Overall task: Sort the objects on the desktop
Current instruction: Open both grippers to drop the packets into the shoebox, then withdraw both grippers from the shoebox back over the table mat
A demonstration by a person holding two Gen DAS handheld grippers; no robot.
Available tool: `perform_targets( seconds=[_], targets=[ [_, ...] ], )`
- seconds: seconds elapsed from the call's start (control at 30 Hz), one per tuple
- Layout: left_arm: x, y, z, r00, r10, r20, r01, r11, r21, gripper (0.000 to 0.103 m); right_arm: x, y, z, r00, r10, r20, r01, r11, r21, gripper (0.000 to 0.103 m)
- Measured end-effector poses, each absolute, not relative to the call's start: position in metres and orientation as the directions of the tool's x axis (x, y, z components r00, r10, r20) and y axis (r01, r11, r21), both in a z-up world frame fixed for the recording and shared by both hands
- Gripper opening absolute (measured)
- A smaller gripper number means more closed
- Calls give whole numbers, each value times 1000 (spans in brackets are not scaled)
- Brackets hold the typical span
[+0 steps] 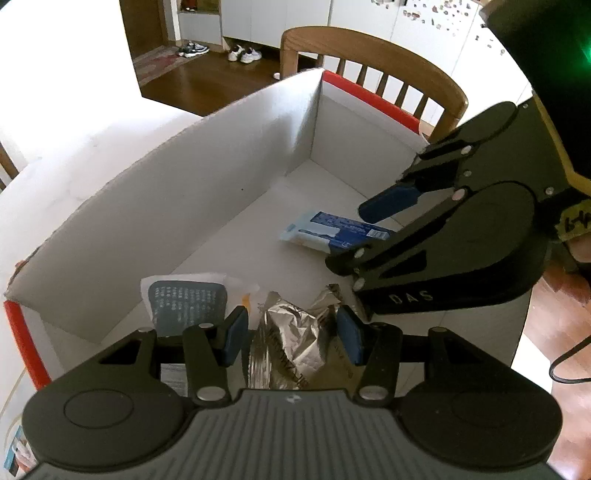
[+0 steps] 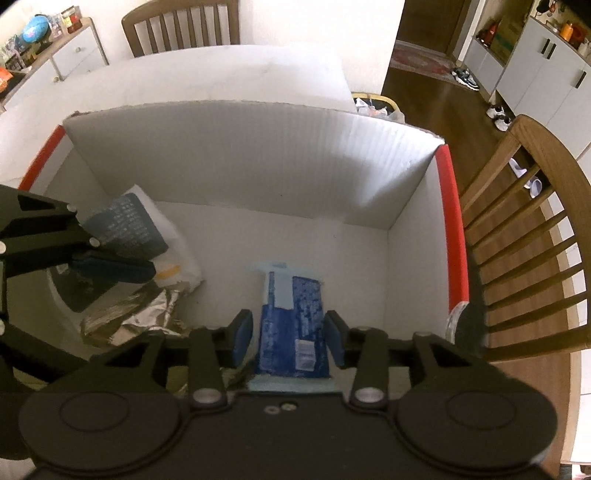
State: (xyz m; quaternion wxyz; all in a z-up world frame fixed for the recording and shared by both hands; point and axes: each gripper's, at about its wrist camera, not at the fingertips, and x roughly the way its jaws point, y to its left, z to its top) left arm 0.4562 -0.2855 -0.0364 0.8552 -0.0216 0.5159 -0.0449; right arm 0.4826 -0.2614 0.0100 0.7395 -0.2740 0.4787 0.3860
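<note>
A white cardboard box with red edge tape (image 1: 221, 184) (image 2: 258, 158) holds the sorted items. A blue and white packet (image 1: 334, 230) (image 2: 291, 325) lies flat on the box floor. A crumpled silver foil wrapper (image 1: 291, 339) (image 2: 147, 314) and a white pouch with a dark grey label (image 1: 186, 306) (image 2: 129, 229) lie at the other end. My left gripper (image 1: 291, 332) is open, its pads either side of the foil wrapper without touching it. My right gripper (image 2: 288, 334) is open above the blue packet, pads either side of it; it also shows in the left wrist view (image 1: 369, 229).
The box stands on a white table (image 2: 221, 74). Wooden chairs stand close to the box (image 1: 369, 62) (image 2: 535, 240). Another chair (image 2: 181, 26) is at the table's far side. A wood floor with shoes (image 1: 243, 53) lies beyond.
</note>
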Motion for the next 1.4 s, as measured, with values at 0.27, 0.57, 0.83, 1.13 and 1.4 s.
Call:
perform_targets(
  seconds=[0.27, 0.57, 0.83, 1.13, 1.4],
  targets=[
    [450, -288, -32, 484, -79, -871, 35, 997, -71, 54, 473, -273, 21, 242, 343, -908, -837, 547, -17, 56],
    [434, -284, -15, 533, -78, -842, 10, 996, -86, 59, 465, -284, 47, 253, 408, -877, -843, 538, 7, 65],
    [417, -281, -1, 573, -82, -816, -13, 994, -109, 63, 458, -293, 65, 259, 450, -855, -845, 534, 25, 67],
    [396, -276, 11, 612, -62, -788, -48, 992, -115, 63, 442, -310, 91, 261, 520, -813, -852, 520, 59, 70],
    [371, -266, 24, 650, -43, -758, -83, 988, -127, 64, 415, -314, 109, 274, 570, -775, -864, 499, 61, 72]
  ],
)
